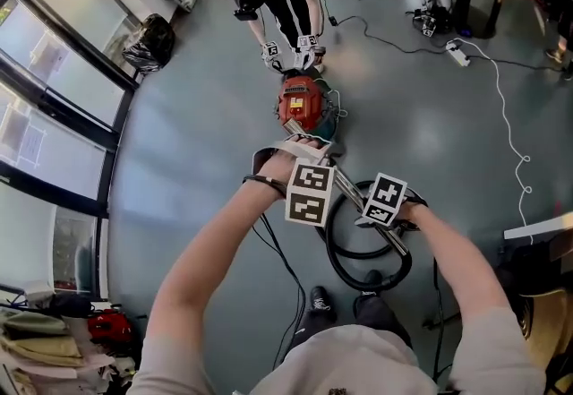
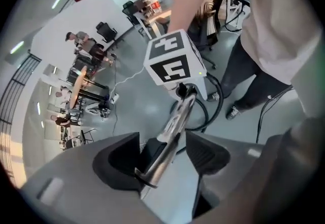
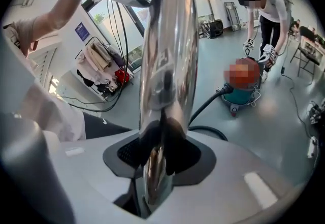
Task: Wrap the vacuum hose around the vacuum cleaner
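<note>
The left gripper (image 2: 160, 159) and right gripper (image 3: 157, 167) both have their jaws clamped on the chrome wand (image 3: 167, 65). The hose (image 1: 333, 252) loops on the floor near the vacuum cleaner (image 1: 300, 102).

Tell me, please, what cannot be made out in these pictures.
Head view: the marker cubes hide the jaws and their hold on the metal tube.
Right gripper view: the vacuum cleaner top is blurred over; the top edge cuts off the tube.
Left gripper view: a cube hides where the hose meets the tube.
</note>
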{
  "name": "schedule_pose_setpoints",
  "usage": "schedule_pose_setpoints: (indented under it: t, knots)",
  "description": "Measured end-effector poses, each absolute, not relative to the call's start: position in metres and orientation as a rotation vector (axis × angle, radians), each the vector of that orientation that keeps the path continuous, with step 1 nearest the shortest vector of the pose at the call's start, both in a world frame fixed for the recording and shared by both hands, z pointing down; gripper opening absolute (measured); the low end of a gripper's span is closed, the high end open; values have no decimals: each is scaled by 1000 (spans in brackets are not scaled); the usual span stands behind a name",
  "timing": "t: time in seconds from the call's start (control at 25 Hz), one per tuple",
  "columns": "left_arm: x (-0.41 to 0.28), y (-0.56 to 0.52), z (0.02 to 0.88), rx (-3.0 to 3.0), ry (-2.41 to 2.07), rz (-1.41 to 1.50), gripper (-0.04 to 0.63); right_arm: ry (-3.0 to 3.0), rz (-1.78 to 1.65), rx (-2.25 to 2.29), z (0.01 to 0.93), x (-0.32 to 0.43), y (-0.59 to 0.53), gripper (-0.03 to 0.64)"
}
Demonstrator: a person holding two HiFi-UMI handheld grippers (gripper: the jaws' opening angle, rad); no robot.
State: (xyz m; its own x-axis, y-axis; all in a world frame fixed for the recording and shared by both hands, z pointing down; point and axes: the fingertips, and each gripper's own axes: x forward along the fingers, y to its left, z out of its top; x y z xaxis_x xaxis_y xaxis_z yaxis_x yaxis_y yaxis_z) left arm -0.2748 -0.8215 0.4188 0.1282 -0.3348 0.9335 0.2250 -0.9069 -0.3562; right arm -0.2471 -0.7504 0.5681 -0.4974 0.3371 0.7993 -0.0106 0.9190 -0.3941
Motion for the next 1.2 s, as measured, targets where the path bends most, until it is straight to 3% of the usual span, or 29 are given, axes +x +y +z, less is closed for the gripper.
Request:
schedule_pose_setpoints:
  t: [0.44,0.56,0.72,0.92,1.2]
  knots:
    - [-329,-825,477,-1789,-198,-2223,246,-1945,261,-373,569,-249,-773,161]
    - [-340,-821,490,-1849,-182,-2243,234,-1948,230,-391,568,-250,-779,161]
    - [-350,-811,504,-1972,-149,-2308,166,-1959,231,-423,566,-250,-776,161]
    - [-362,-782,529,-2132,-186,-2442,144,-1935,174,-429,570,-251,-773,158]
    - [-362,-758,564,-2252,-67,-2416,130,-1867,97,-455,595,-247,-764,158]
